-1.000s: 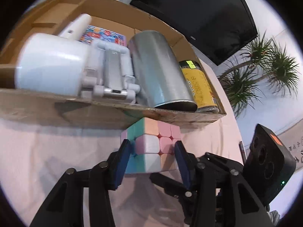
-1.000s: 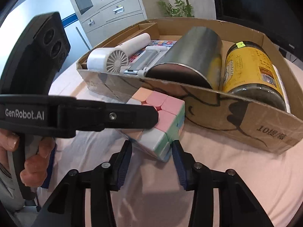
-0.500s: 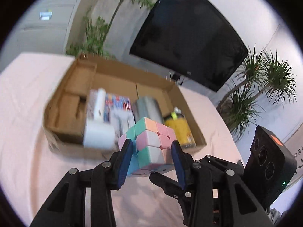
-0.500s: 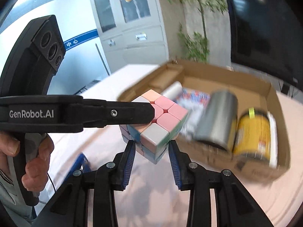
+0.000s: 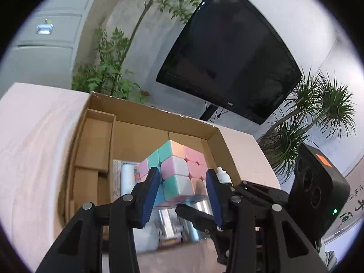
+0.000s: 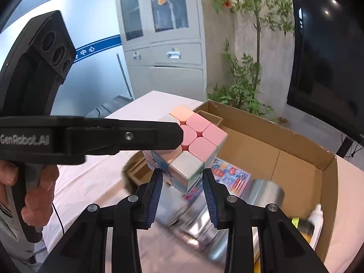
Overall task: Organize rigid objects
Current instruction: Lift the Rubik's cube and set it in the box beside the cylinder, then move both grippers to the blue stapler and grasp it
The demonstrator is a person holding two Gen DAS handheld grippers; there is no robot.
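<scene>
one counter (image 5: pixel 29 136) under a pale pink cloth carries one open cardboard box (image 5: pixel 145 116), which reaches toward the counter's far edge. along the box's left wall sits one narrow cardboard divider compartment (image 5: pixel 95 141). further right on the box floor lie one printed colourful card (image 6: pixel 232 177), one white cylinder-shaped item (image 5: pixel 127 179), one shiny metal can (image 6: pixel 266 195) on its side, and, by the right wall, one small white bottle (image 6: pixel 317 216) next to a yellow-labelled item that is mostly hidden.

one pastel puzzle cube (image 5: pixel 175 170) is in the air above the box's middle, touching nothing in the box. two tools grip it at once. the left hand-held gripper (image 5: pixel 182 195) is partly closed, its two blue pads pressed on the cube's left and right sides. in the right wrist view this same tool comes in from the left edge as a black arm marked genrobot.ai, with the person's hand (image 6: pixel 34 195) around its handle. the right hand-held gripper (image 6: pixel 182 195) is also narrowed onto the cube (image 6: pixel 193 150), its two blue pads against the lower faces from below.

beyond the counter's far edge stand one grey cabinet (image 6: pixel 163 45), one leafy plant (image 5: pixel 113 68), one black screen (image 5: pixel 229 54) and one spiky palm-like plant (image 5: pixel 316 113).
</scene>
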